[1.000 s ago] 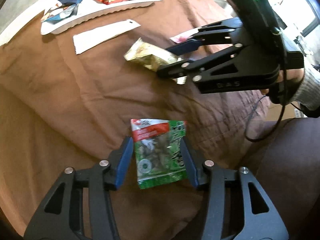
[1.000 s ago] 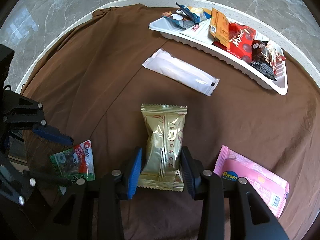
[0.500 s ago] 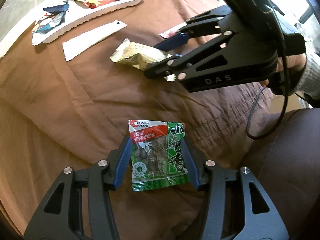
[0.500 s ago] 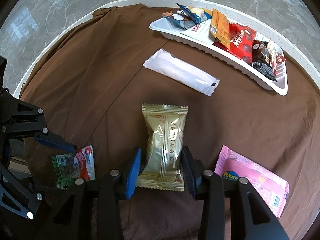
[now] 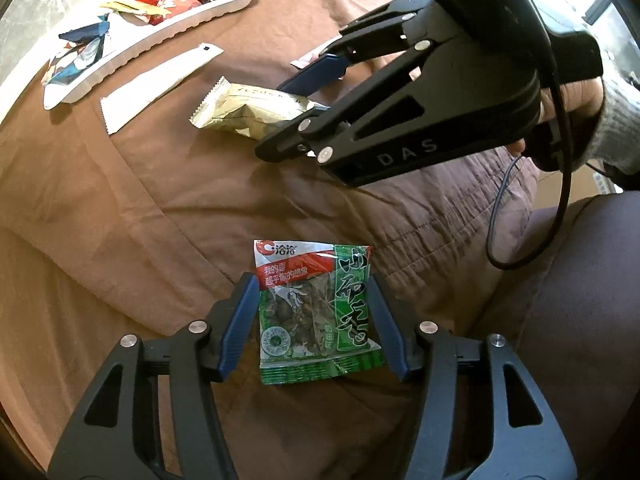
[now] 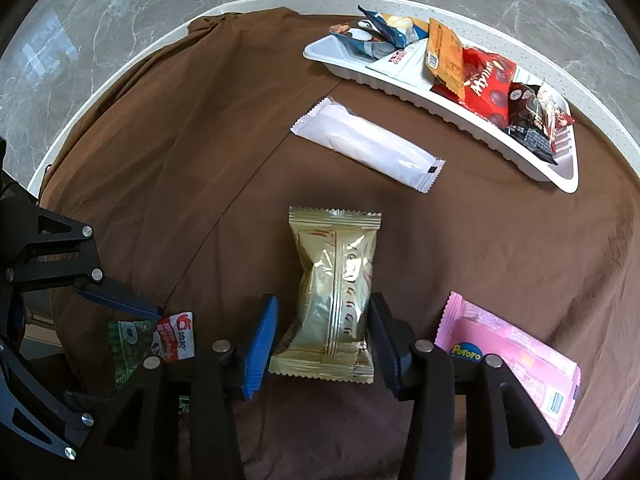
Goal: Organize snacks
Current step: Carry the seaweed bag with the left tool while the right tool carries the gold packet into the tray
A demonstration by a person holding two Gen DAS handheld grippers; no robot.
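Snacks are all laid out on the brown cloth [image 6: 200, 140], with the white tray [image 6: 520, 156] at its far edge as the landmark, already holding several packets. Compared to a second ago, both sets of jaws are opening: the left gripper [image 5: 316, 320] now stands loosely around the green packet [image 5: 316, 312], and the right gripper [image 6: 324, 344] around the gold packet [image 6: 336, 296], pads not pressing either one. Both packets lie flat, well short of the tray, the white sachet [image 6: 368, 144] between. Looks like both got let go, so neither is sorted yet.
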